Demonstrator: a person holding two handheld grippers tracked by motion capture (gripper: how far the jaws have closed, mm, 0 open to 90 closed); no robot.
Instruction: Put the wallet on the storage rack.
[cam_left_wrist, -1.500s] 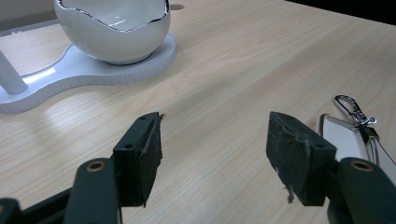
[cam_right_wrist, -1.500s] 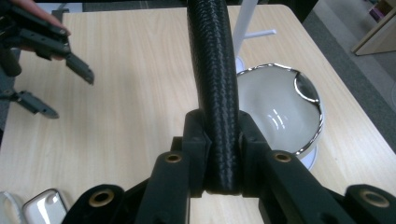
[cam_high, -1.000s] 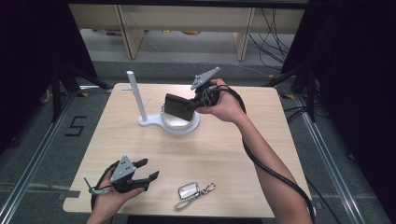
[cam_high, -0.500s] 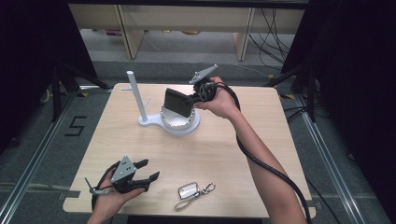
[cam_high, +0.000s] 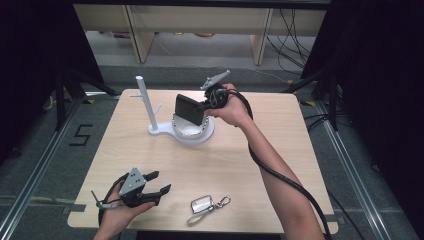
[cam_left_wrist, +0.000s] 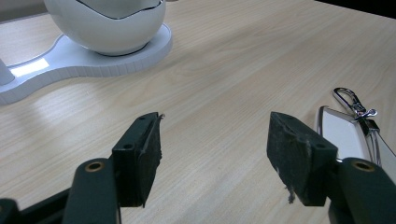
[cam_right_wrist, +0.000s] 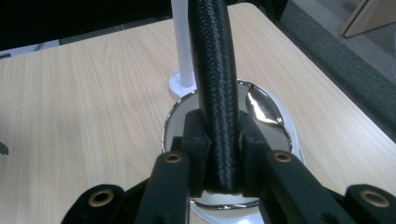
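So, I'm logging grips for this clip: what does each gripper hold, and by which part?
The right gripper is shut on the black woven wallet, gripping its edge, above the white bowl stand. The left gripper is open, holding nothing.

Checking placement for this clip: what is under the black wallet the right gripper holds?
Under the black wallet, clamped in the right gripper, sits the white stand's bowl with its shiny mirrored inside. The wallet and jaws cover the bowl's centre, so whether anything lies there cannot be told.
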